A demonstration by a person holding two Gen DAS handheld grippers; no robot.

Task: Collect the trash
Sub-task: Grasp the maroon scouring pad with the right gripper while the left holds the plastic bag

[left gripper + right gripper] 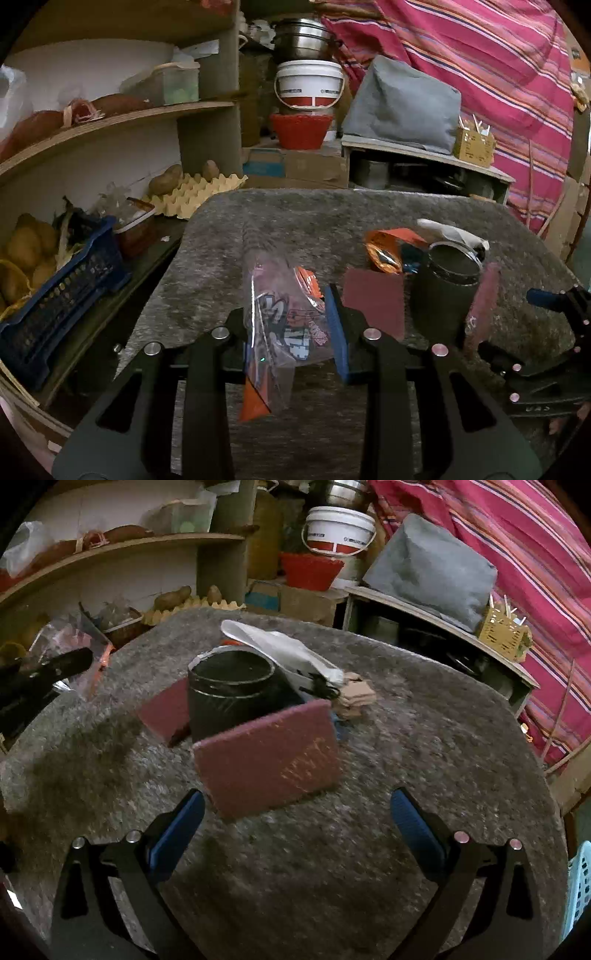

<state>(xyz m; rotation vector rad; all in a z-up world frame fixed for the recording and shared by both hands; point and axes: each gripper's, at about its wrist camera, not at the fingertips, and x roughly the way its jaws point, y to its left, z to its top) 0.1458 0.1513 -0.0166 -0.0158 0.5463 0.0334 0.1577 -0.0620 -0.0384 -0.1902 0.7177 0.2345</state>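
Observation:
My left gripper [290,325] is shut on a clear printed plastic wrapper [280,314] with orange trim, held above the grey felt table [295,221]. A dark round can [229,698] stands mid-table, open at the top. One maroon pad [269,757] leans on the can's near side, and a second maroon pad [166,712] lies to its left. My right gripper [297,830] is open just short of the leaning pad, with nothing between its blue pads. An orange foil wrapper [384,251], a white plastic bag [280,650] and cardboard scraps [354,698] lie behind the can.
Shelves on the left hold potatoes in a blue basket [55,314] and an egg tray [199,192]. Behind the table stand a white bucket [310,86], a red basket [299,131] and a grey covered box [402,107]. A light blue basket [580,886] sits at the right edge.

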